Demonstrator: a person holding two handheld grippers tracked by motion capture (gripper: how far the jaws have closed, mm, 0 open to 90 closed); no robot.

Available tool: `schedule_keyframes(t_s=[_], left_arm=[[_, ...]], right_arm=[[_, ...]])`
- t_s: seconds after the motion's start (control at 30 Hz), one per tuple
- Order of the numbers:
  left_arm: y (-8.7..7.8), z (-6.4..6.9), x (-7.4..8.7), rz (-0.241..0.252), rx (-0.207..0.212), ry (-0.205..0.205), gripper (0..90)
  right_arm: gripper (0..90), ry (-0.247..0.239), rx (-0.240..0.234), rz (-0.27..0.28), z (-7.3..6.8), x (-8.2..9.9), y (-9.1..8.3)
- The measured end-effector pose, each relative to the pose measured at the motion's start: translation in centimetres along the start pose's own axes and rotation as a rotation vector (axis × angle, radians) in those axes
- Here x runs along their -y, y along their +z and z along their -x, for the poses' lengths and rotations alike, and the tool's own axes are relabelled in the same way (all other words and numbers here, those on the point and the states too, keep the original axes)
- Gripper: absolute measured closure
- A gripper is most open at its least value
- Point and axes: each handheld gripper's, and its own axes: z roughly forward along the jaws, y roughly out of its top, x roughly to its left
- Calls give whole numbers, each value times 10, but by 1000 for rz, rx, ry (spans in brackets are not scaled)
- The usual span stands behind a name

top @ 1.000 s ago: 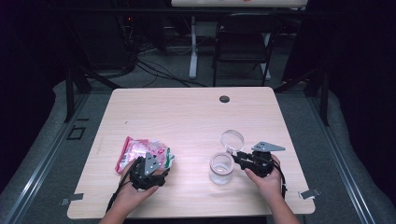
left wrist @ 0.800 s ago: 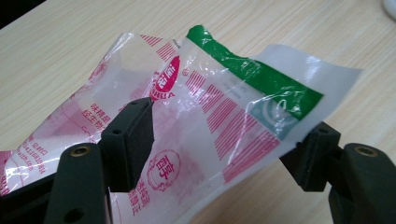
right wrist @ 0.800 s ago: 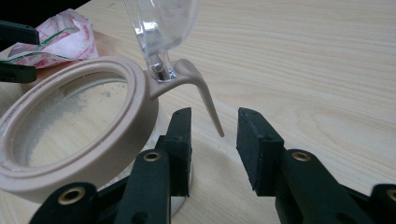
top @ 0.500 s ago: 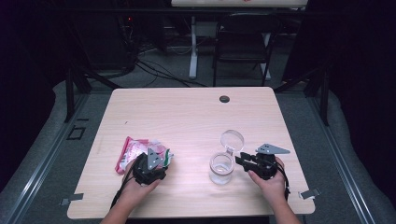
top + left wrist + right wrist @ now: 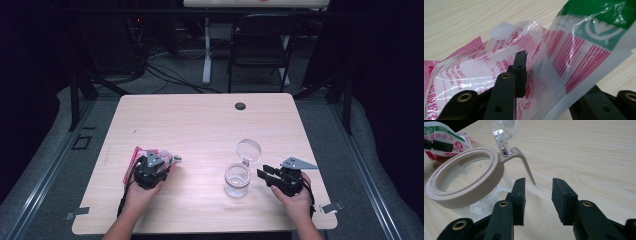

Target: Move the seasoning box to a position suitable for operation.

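Closing on: the left gripper (image 5: 159, 161), at the near left of the wooden table (image 5: 200, 125), has just been drawing its jaws in on a plastic packet (image 5: 544, 62) printed in pink, red and green.
Left jaws: in the left gripper view the crinkled film lies between the two black jaws and drapes over them; whether the pads already press on it cannot be told.
Packet: it lies on the table under and just beyond the left gripper, its pink edge showing at the gripper's left in the high view.
Right gripper (image 5: 267, 176): held level at the near right, pointing at the glass jar (image 5: 236, 180).
Right jaws: partly apart with nothing between them; they have just been opening a little.
Jar: it stands upright just left of the right gripper, its beige rim (image 5: 461, 182) open and its clear hinged lid (image 5: 248, 149) tipped back.
Rim lever: a beige tab (image 5: 525, 166) reaches toward the right jaws, apart from them.
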Motion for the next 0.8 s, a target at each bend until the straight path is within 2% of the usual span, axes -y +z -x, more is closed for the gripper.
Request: schedule_keyframes(t_s=[0.37, 0.43, 0.67, 0.8], left_arm=[[-9, -15, 0, 15, 30, -41, 768], [-10, -17, 0, -9, 49, -46, 767], [-11, -15, 0, -8, 22, -29, 768], [-12, -17, -1, -7, 48, -34, 807]], right_arm=[[634, 3, 6, 1, 1, 1, -2], [633, 0, 5, -2, 1, 1, -2], [632, 0, 5, -1, 0, 1, -2], [632, -2, 5, -2, 0, 1, -1]])
